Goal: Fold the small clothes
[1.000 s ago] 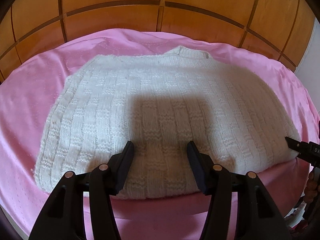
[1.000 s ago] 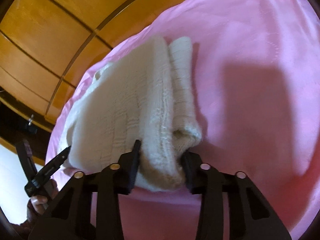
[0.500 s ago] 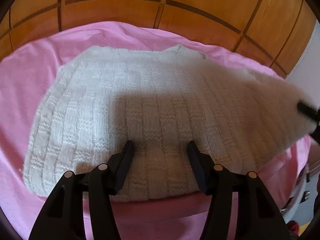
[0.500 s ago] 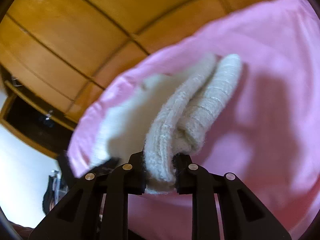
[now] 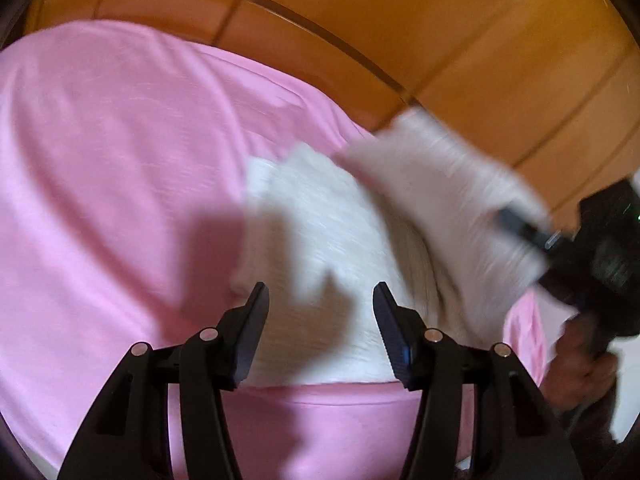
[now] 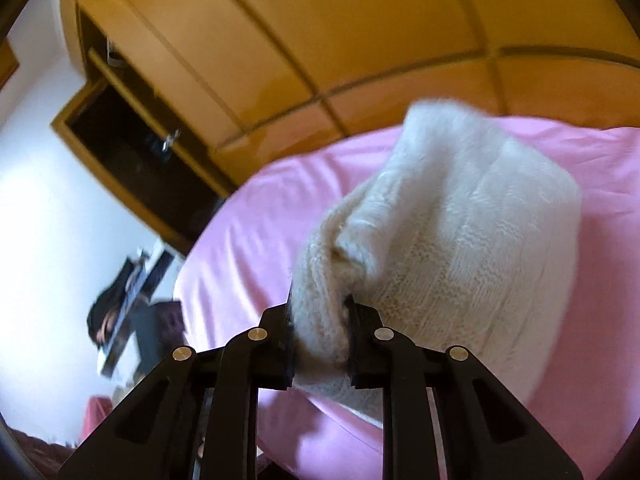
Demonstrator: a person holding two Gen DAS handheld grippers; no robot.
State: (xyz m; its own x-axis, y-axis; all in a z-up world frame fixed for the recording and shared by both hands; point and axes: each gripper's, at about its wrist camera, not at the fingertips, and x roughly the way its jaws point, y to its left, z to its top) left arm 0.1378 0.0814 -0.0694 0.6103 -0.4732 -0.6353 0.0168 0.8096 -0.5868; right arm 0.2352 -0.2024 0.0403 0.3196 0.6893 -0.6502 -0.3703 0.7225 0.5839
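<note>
The right tool pinches a bunched edge of the white knit sweater, lifting that side off the pink sheet. In the left wrist view the raised part is blurred and seems to arch over the part lying flat. The left tool hangs over the sweater's near edge, its fingers spread and holding nothing. Orange wooden cupboard doors stand at the far side.

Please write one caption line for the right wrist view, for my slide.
Right tool shut on the white knitted sweater, its gripped edge raised above the pink sheet.
</note>
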